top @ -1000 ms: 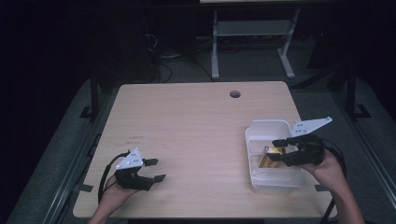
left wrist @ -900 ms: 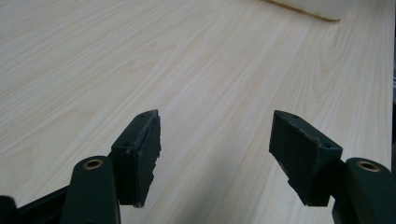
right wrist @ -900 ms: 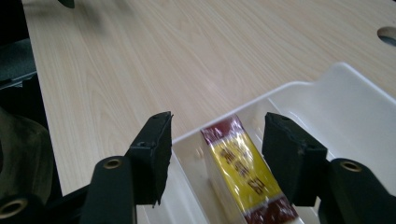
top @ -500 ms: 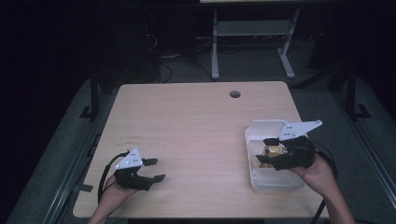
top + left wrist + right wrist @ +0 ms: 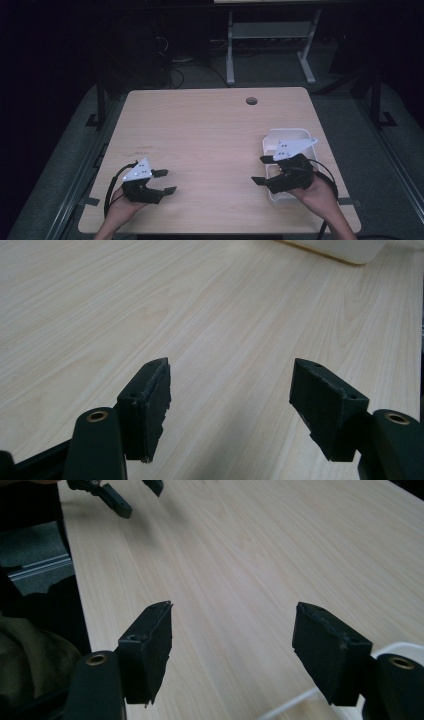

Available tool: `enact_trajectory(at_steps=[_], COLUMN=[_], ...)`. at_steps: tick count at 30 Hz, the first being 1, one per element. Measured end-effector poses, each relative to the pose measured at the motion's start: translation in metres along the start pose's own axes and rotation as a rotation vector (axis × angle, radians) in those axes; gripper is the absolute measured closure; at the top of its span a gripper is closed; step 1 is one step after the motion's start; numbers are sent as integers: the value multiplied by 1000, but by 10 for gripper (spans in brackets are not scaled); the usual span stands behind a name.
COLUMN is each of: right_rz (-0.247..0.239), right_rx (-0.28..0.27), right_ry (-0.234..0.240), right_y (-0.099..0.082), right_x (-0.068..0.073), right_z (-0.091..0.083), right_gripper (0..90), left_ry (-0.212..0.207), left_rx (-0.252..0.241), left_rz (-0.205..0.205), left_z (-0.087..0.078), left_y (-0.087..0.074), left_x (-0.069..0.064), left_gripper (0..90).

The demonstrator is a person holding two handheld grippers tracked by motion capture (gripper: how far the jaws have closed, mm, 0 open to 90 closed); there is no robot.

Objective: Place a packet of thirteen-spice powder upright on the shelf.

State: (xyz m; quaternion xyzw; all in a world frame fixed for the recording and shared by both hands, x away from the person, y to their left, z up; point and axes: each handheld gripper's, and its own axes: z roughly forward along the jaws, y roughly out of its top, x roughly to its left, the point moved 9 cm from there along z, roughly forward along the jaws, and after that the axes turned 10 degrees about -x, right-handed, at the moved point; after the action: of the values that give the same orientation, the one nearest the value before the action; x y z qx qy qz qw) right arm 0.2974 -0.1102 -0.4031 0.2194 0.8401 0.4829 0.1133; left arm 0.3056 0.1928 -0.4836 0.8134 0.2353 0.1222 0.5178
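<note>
Bare table (image 5: 210,135) — white tray (image 5: 280,137) at right

Tray (image 5: 290,136) on table (image 5: 210,140), right side; hole (image 5: 251,101) behind.

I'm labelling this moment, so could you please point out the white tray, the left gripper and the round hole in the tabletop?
white tray (image 5: 290,134): high view, its far rim.
left gripper (image 5: 166,182): high view, midway between its open fingertips.
round hole (image 5: 251,101): high view, its centre.
</note>
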Motion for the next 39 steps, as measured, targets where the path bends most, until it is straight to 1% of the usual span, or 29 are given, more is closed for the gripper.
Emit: enact_trajectory(at_steps=[1, 2, 4, 5, 7, 8, 10, 12, 13, 15, 17, 19, 20, 21, 23, 24, 25, 26, 29, 32, 33, 36, 37, 39], right_rz=[1, 1, -4, -4, -5, 2, 2, 1, -4, -4, 3, -4, -4, -7, -13, -23, -23, -27, -27, -33, -33, -25, -25, -25], right_rx=[5, 5, 14, 14, 15, 14, 15, 20, 23, 22, 19, 24, 24, 29, 30, 36, 36, 39, 43, 50, 50, 55, 55, 61], right_ry=[8, 8, 22, 22, 32, 45, 49, 61, 71, 75, 97, 105, 105, 117, 125, 139, 139, 150, 159, 174, 174, 187, 187, 189], right_y=[0, 0, 1, 1, 2, 3, 3, 3, 4, 4, 6, 6, 6, 6, 6, 6, 6, 6, 6, 4, 4, 2, 2, 1], right_x=[3, 3, 11, 11, 16, 21, 23, 29, 34, 36, 43, 48, 48, 53, 55, 60, 60, 64, 67, 71, 71, 75, 75, 77], right_z=[3, 3, 12, 12, 17, 23, 25, 32, 38, 40, 50, 56, 56, 62, 65, 70, 70, 76, 81, 92, 92, 100, 100, 106], right_gripper=[315, 315, 307, 307, 303, 298, 295, 280, 275, 274, 270, 268, 268, 266, 266, 266, 266, 266, 266, 264, 264, 262, 262, 261], left_ry=[0, 0, 0, 0, 1, 1, 1, 2, 3, 4, 6, 8, 10, 12, 15, 16, 16, 17, 19, 23, 25, 23, 23, 28], left_rx=[0, 0, 0, 0, -1, -1, 1, 1, 1, 3, 4, 4, 3, 2, 2, 4, 4, 3, 4, 5, 5, 8, 8, 15], left_rz=[-1, -1, -3, -3, -3, -3, -1, 1, 1, 0, 0, 1, -1, -1, -1, 0, 0, -1, -1, 2, 1, -2, -2, 0], left_z=[0, 0, 0, 0, 0, 0, 0, -1, -1, -1, -1, -1, -2, -2, -2, -2, -2, -2, -2, -2, -2, -2, -2, -1], left_y=[0, 0, 0, 0, 0, 0, 0, 0, 0, -1, -1, -1, -1, -1, -1, -2, -2, -2, -2, -2, -2, -2, -2, -3], left_x=[0, 0, 1, 1, 1, 1, 1, 1, 1, 2, 2, 3, 4, 4, 4, 5, 5, 5, 5, 6, 6, 6, 6, 7], left_gripper=[323, 323, 323, 323, 323, 323, 323, 323, 323, 323, 323, 323, 323, 317, 315, 315, 313, 310, 306, 294, 294, 281, 277, 266])
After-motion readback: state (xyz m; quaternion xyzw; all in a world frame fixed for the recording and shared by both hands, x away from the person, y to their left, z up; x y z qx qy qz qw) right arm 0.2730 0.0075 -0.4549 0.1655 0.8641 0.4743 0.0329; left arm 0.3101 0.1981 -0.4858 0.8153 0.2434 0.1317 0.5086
